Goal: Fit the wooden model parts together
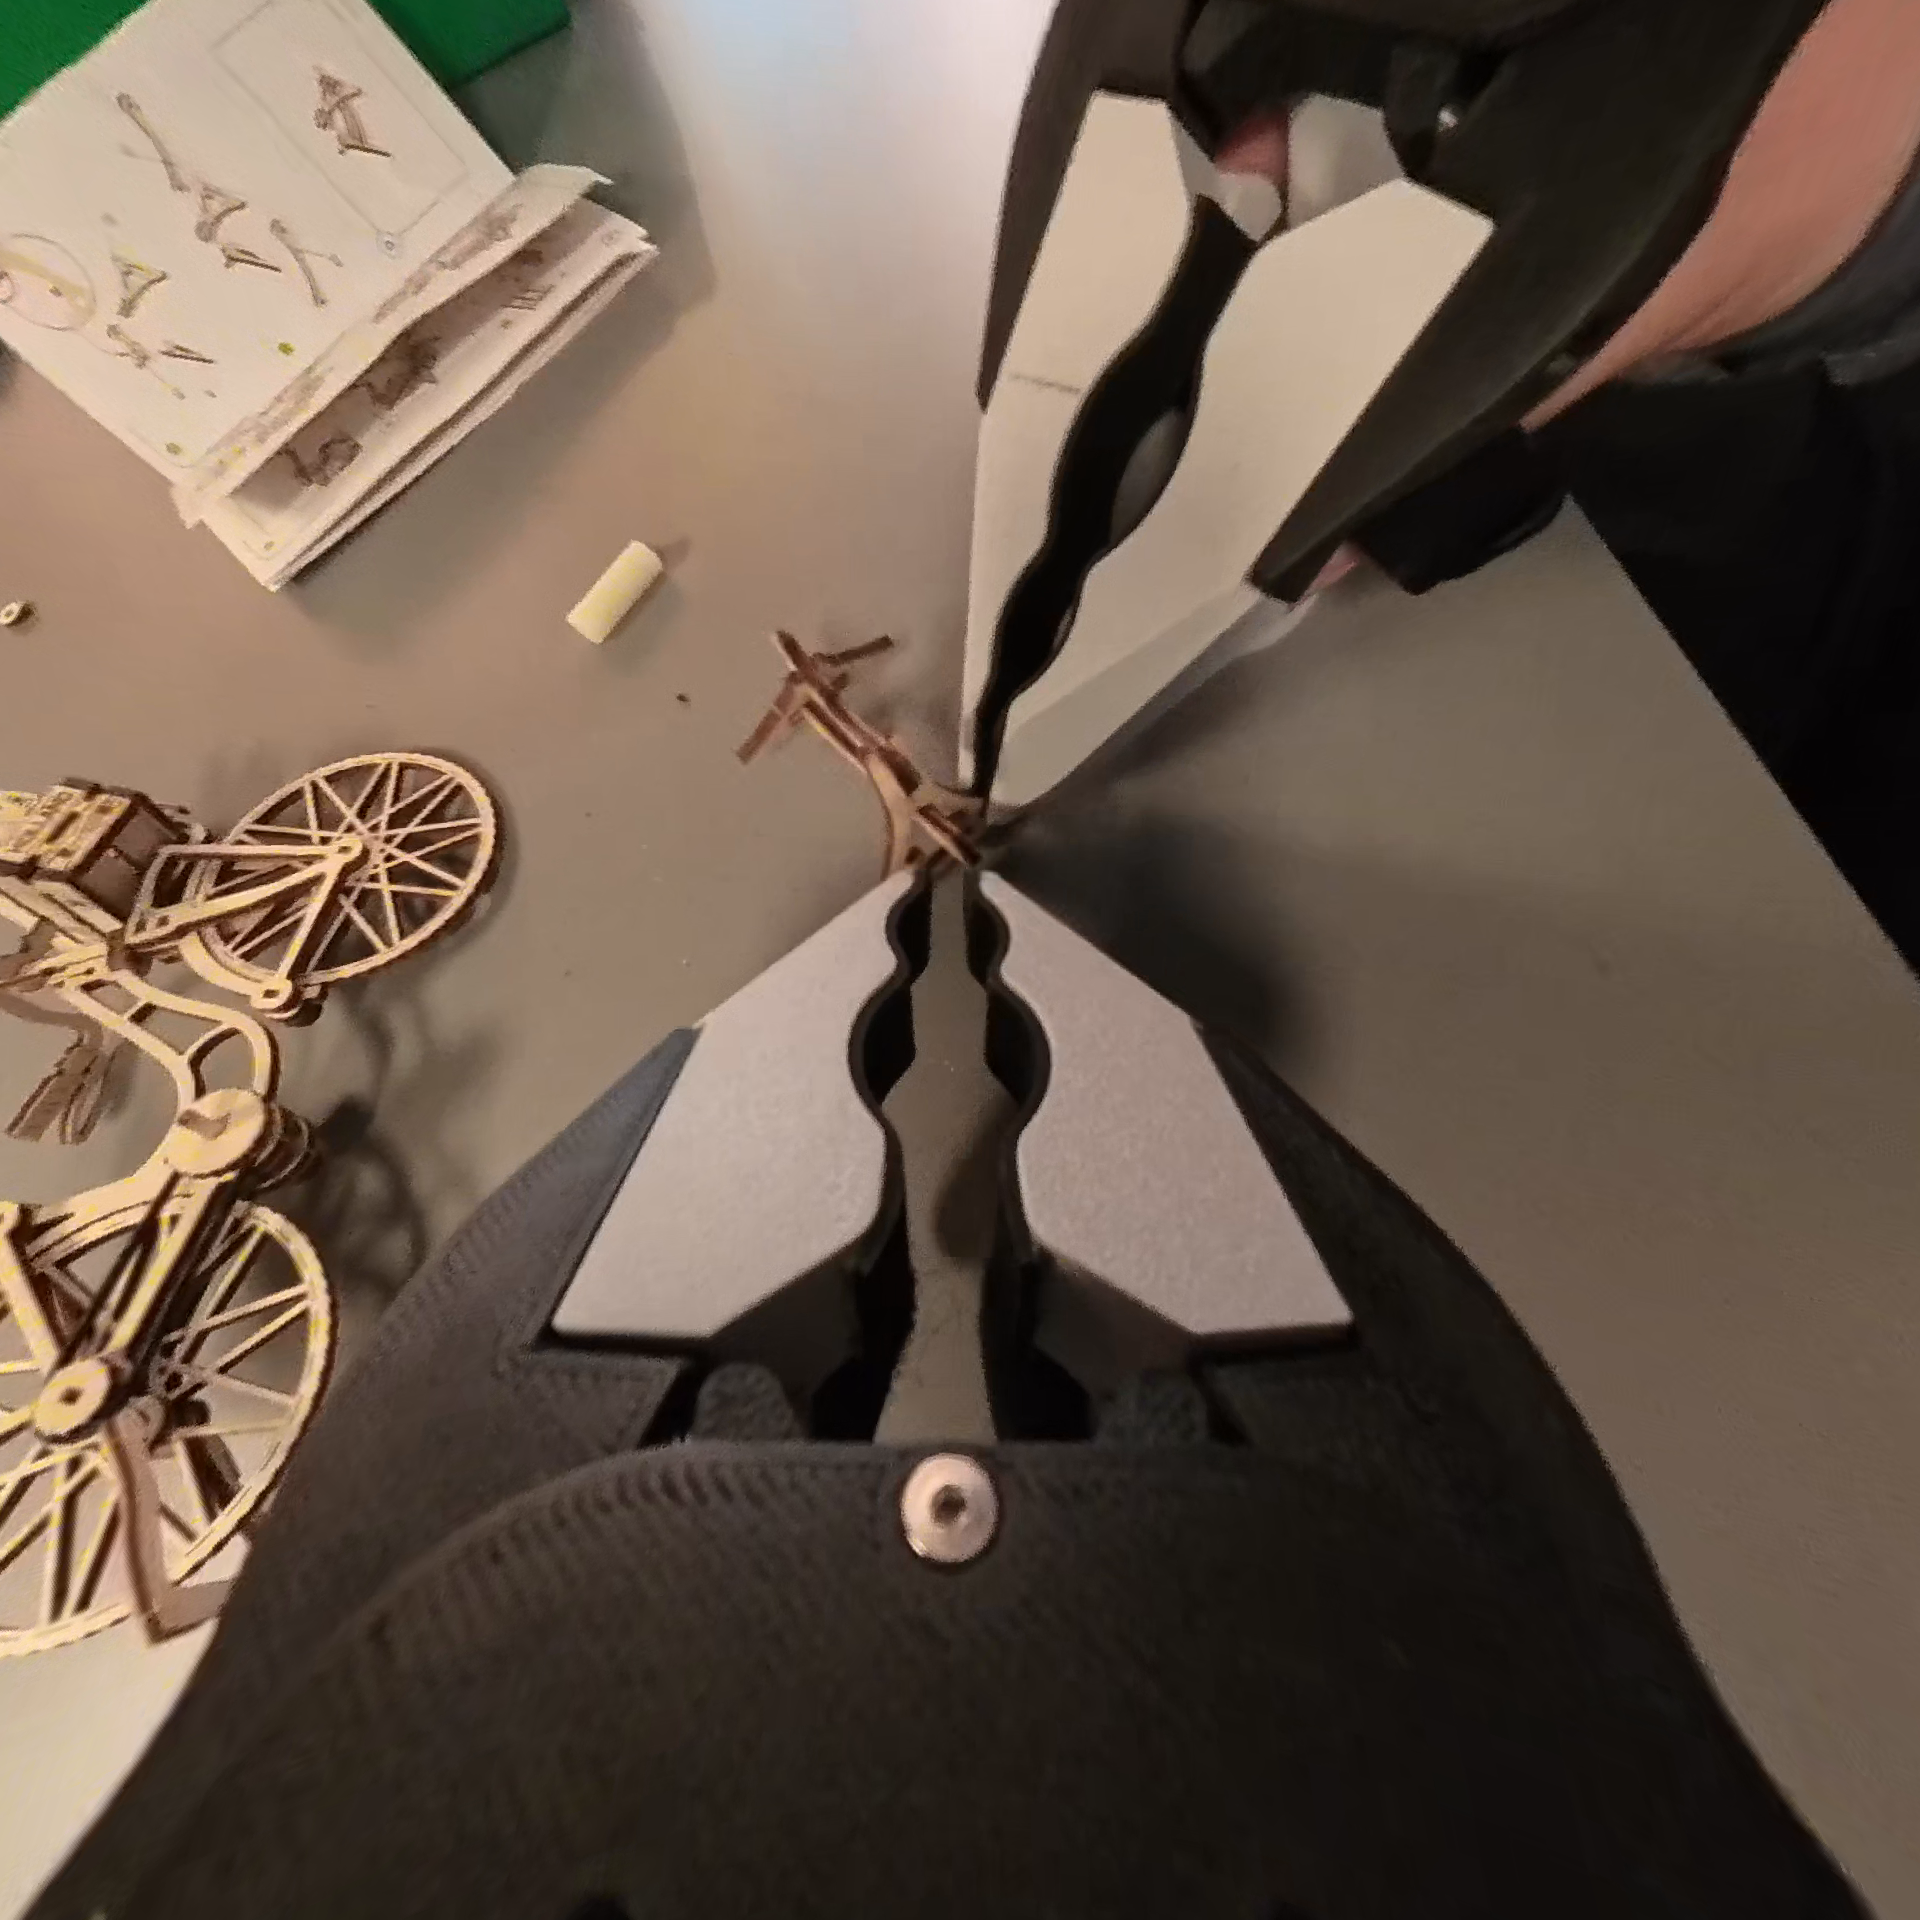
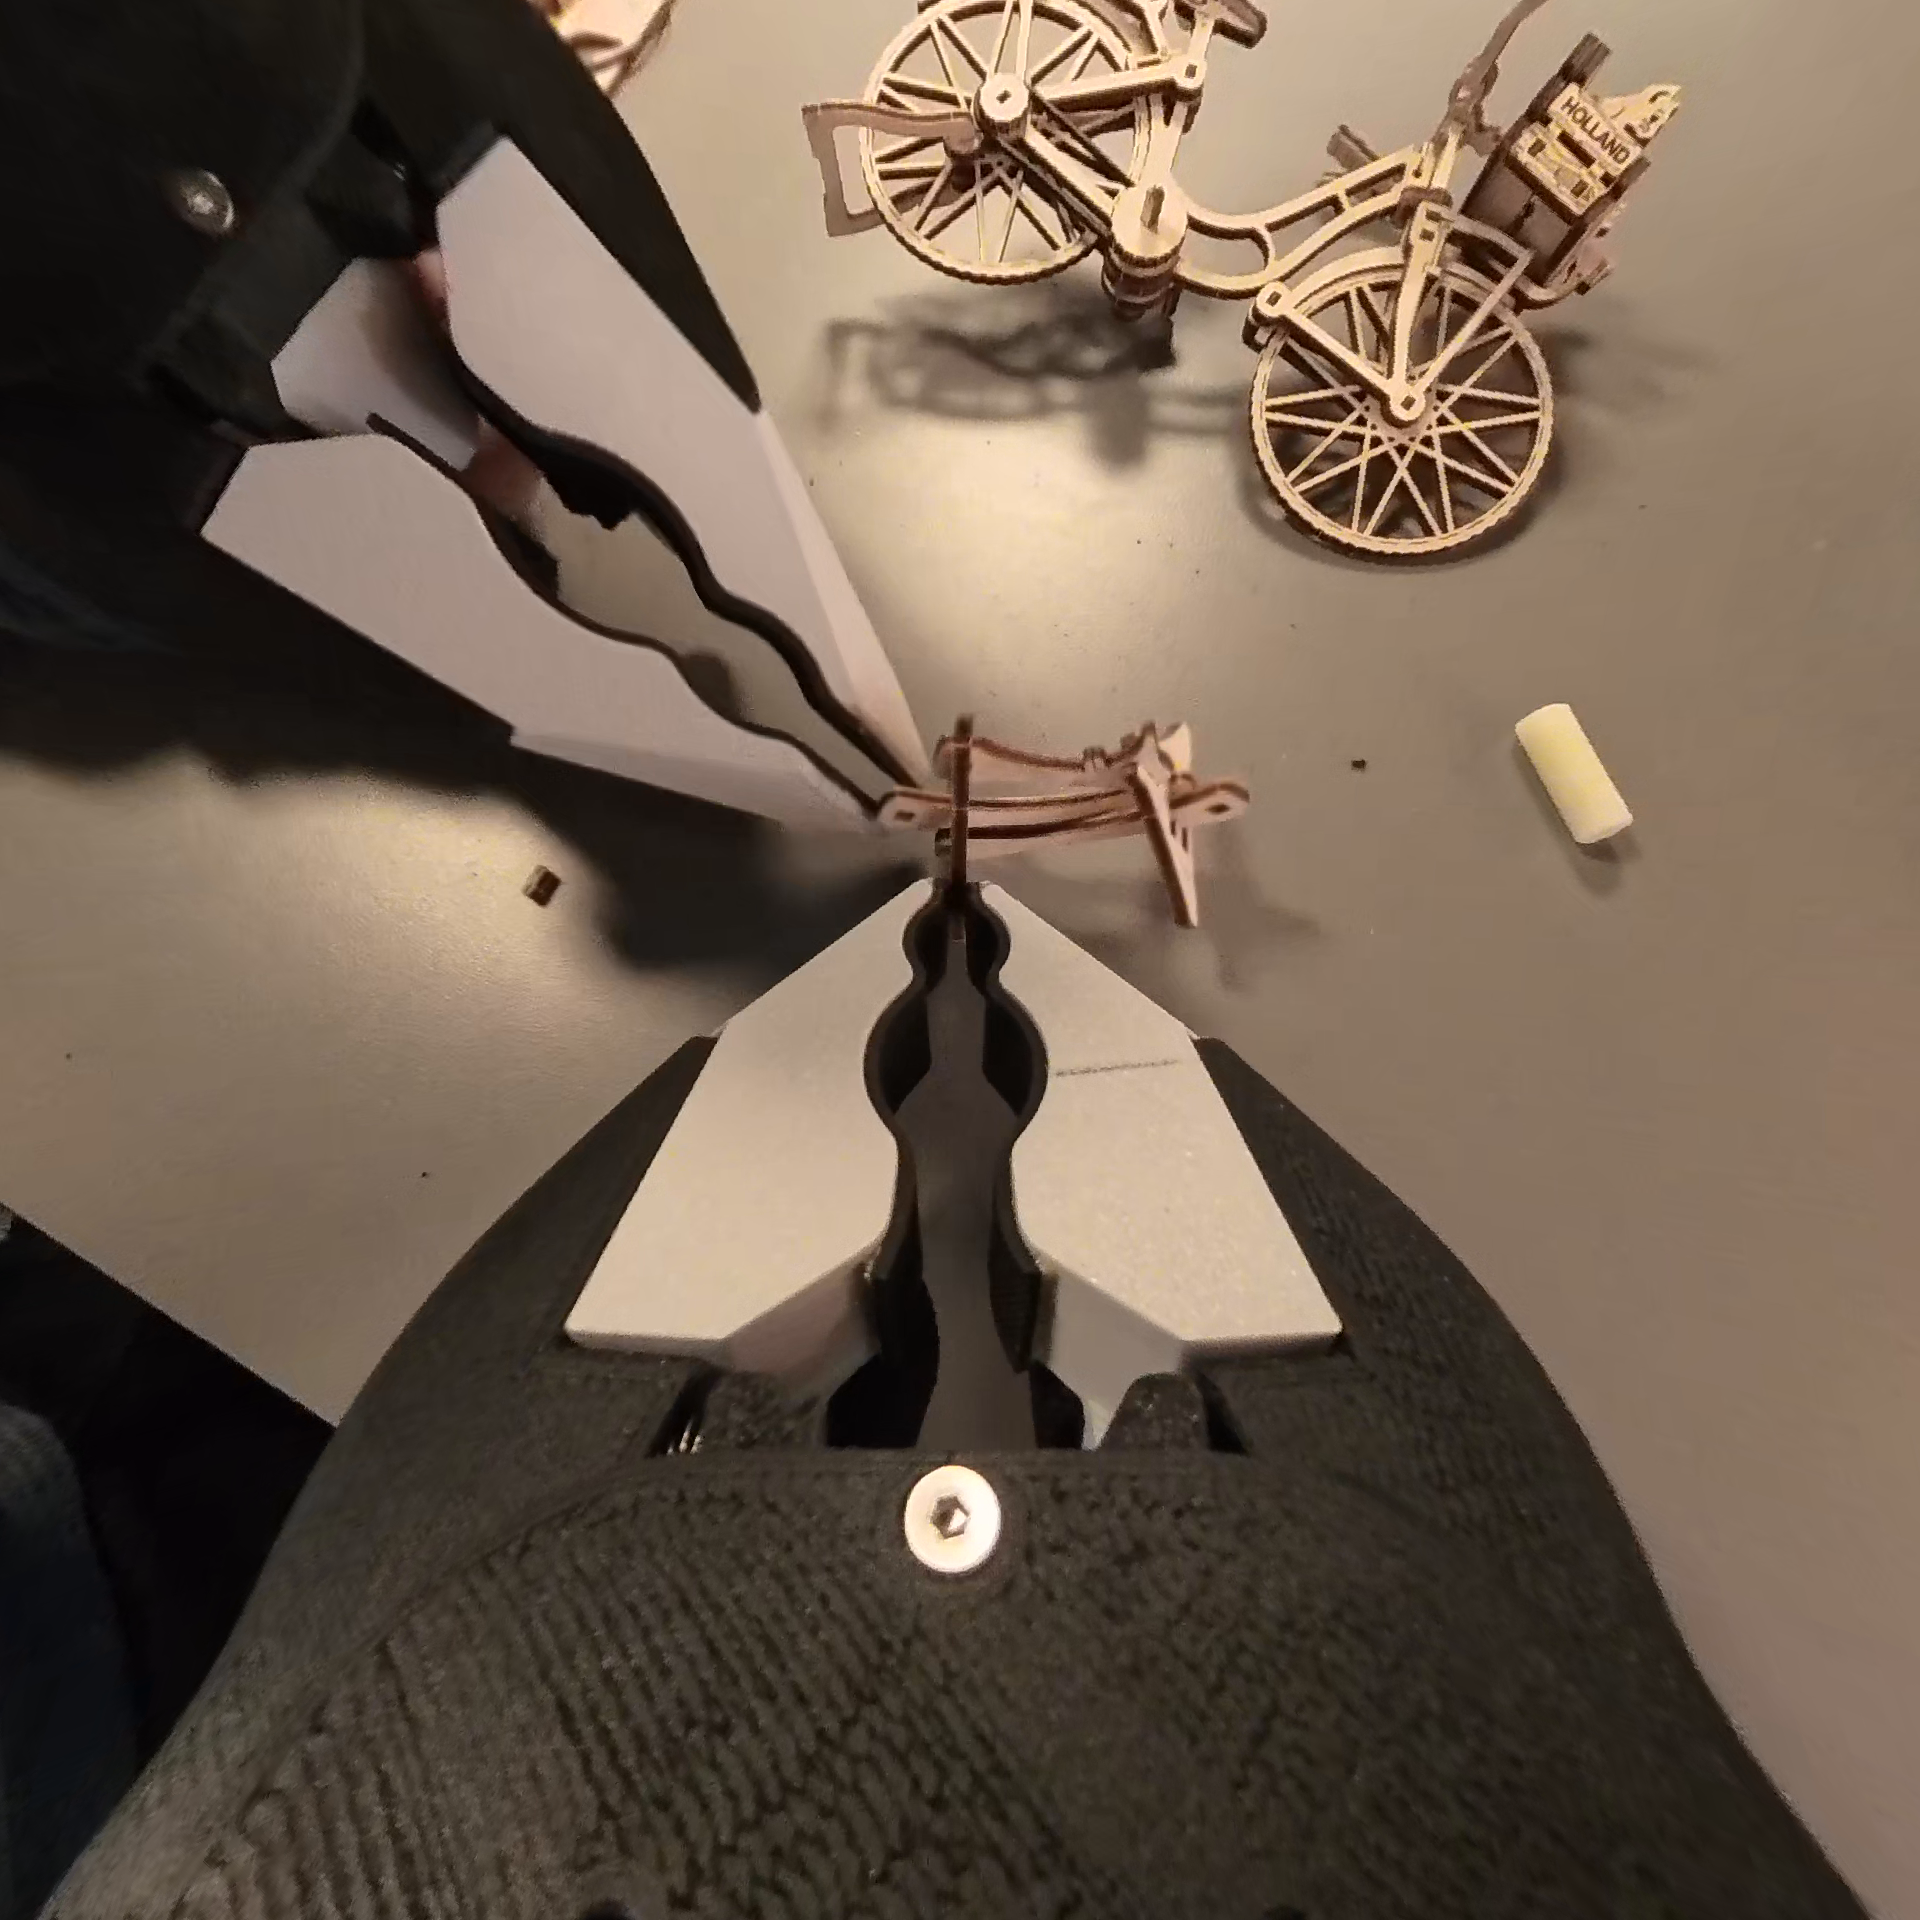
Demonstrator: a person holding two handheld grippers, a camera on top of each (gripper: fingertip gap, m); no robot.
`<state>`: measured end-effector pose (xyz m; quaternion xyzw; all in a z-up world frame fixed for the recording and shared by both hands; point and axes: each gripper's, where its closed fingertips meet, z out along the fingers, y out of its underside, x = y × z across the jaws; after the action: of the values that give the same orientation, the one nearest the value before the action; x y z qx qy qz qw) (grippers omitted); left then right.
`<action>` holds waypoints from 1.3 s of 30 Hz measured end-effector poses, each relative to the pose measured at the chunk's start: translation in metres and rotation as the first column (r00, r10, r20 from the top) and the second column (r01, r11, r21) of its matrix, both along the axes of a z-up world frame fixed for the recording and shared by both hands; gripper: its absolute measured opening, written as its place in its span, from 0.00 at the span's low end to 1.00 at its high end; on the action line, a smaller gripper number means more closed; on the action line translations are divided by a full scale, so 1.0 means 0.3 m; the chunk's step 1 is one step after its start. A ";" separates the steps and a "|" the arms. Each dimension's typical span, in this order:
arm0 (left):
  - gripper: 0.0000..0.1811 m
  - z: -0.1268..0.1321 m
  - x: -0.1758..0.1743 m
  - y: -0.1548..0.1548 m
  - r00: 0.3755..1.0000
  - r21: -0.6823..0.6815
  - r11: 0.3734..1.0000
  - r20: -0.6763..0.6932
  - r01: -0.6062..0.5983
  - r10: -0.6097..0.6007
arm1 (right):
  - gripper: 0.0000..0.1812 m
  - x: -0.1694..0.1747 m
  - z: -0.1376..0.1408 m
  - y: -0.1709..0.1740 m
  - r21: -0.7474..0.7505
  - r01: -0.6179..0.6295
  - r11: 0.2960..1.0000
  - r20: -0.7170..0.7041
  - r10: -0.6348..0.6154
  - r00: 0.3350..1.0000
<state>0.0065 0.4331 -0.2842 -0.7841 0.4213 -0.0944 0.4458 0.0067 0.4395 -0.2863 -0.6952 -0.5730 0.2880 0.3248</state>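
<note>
Pale laser-cut wooden bicycle (image 2: 1226, 208); matt grey table (image 2: 1558, 1143)

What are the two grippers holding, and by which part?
Both pinch one end of the small, pale laser-cut wooden sub-assembly: left gripper and right gripper shut on its thin plates; the far end projects free.

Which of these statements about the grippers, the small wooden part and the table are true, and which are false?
1. Both grippers hold the same small wooden assembly. True: the left gripper and the right gripper each pinch it.
2. The wooden bicycle lies on the table. True.
3. The pale cylinder is held by a gripper. False: it lies free on the table.
4. The instruction booklet is under the bicycle. False: it lies apart from it.
</note>
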 end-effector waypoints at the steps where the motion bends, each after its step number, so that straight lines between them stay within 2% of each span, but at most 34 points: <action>1: 0.03 0.010 0.004 0.003 1.000 0.000 1.000 0.026 -0.015 0.015 | 0.00 0.003 0.000 0.004 -0.003 0.001 1.000 0.000 -0.001 1.000; 5: 0.04 0.032 0.016 0.012 0.991 -0.025 0.996 0.104 -0.085 0.087 | 0.00 0.017 0.000 0.021 -0.020 0.008 1.000 -0.004 -0.008 1.000; 10: 0.04 0.055 0.038 0.005 0.971 -0.088 0.992 0.213 -0.088 0.105 | 0.00 0.020 -0.001 0.024 -0.035 0.005 0.999 -0.007 -0.005 1.000; 15: 0.05 0.042 0.023 0.020 0.970 -0.102 0.986 0.192 -0.133 0.151 | 0.00 0.020 0.000 0.024 -0.057 0.003 0.998 -0.012 -0.004 1.000; 23: 0.11 0.029 0.049 0.007 0.974 -0.137 0.985 0.185 -0.107 0.132 | 0.00 0.019 0.000 0.024 -0.086 0.003 0.996 -0.018 -0.004 1.000; 30: 0.03 0.037 0.040 0.022 0.968 -0.125 0.983 0.196 -0.132 0.154 | 0.00 0.019 -0.001 0.023 -0.107 0.002 0.994 -0.022 -0.004 1.000; 39: 0.02 0.025 0.029 0.036 0.971 -0.127 0.980 0.167 -0.151 0.171 | 0.00 0.019 -0.001 0.024 -0.144 -0.001 0.990 -0.030 -0.004 1.000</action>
<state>0.0151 0.4440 -0.2767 -0.8283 0.3090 -0.1511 0.4423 0.0124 0.4466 -0.2865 -0.7128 -0.5450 0.3390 0.2827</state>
